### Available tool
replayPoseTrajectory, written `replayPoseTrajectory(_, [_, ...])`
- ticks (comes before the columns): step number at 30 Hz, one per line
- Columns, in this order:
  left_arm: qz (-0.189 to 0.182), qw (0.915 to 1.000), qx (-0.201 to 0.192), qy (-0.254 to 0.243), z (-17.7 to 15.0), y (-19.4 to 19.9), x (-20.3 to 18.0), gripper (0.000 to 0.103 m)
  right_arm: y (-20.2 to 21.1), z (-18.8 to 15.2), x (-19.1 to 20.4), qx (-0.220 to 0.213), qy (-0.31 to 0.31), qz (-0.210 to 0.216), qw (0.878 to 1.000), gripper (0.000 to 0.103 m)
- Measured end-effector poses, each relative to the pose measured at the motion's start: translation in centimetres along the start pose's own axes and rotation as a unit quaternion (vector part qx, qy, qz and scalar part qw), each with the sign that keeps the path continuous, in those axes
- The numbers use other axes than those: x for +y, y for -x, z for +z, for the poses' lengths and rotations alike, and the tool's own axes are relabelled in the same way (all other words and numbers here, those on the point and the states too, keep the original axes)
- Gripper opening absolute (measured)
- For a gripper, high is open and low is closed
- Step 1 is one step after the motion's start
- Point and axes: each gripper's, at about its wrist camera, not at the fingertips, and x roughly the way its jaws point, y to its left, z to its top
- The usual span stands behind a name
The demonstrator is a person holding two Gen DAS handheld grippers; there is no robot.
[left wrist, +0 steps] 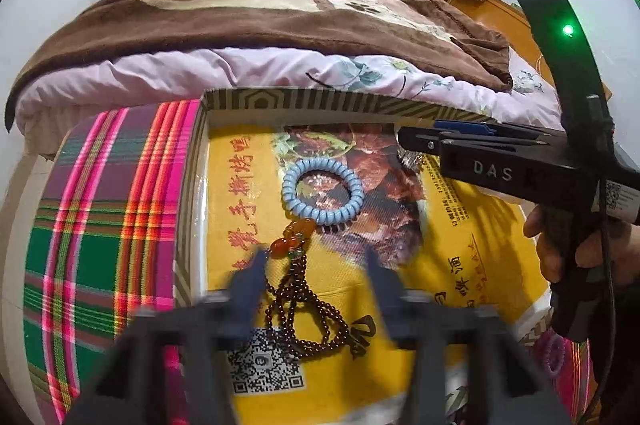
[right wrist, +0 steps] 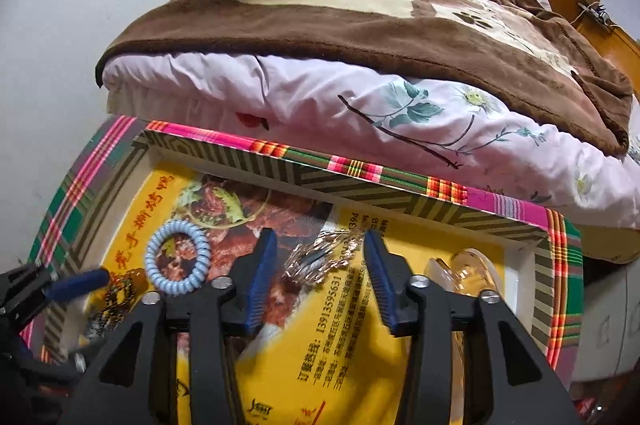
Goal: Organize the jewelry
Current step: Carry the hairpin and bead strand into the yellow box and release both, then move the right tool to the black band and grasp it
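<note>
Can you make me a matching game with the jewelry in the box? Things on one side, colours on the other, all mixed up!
Things:
1. Spiral bracelet
2. Bead necklace
3. Pendant on the necklace
4. Box lining

Colours:
A. Orange
B. Yellow
C. Light blue
D. Dark brown

Pairs: 1-C, 2-D, 3-A, 4-B
</note>
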Motion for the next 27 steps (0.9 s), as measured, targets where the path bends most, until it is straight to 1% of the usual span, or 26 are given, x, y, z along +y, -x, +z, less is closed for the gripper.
replayPoseTrajectory(3, [-0.009, 0.9999, -0.010, 0.007, -0.1, 1.2, 0.1, 0.069, 1.4, -0.3, 0.1, -0.014, -0.002, 0.000, 1.000, 0.050])
replayPoseTrajectory(9, [-0.004, 0.9996, -0.026, 0.007, -0.7, 3.8, -0.2, 0.069, 4.7, -1.4, 0.0, -0.036, -0.015, 0.007, 0.999, 0.050])
replayPoseTrajectory(14, [-0.006, 0.9993, -0.037, 0.005, -2.0, 6.2, -0.7, 0.069, 7.9, -3.2, 0.0, -0.054, -0.022, 0.017, 0.998, 0.050])
replayPoseTrajectory(19, [-0.007, 0.9988, -0.049, -0.006, -4.1, 9.0, -1.3, 0.071, 11.1, -6.3, 0.3, -0.068, -0.013, 0.032, 0.997, 0.050])
replayPoseTrajectory(25, [-0.008, 0.9979, -0.064, 0.001, -7.0, 12.1, -0.9, 0.073, 13.7, -11.1, 0.9, -0.070, 0.002, 0.063, 0.996, 0.050])
replayPoseTrajectory(27, [-0.004, 0.9978, -0.067, -0.001, -8.0, 12.8, -0.9, 0.073, 14.0, -12.7, 1.3, -0.062, 0.006, 0.071, 0.996, 0.050])
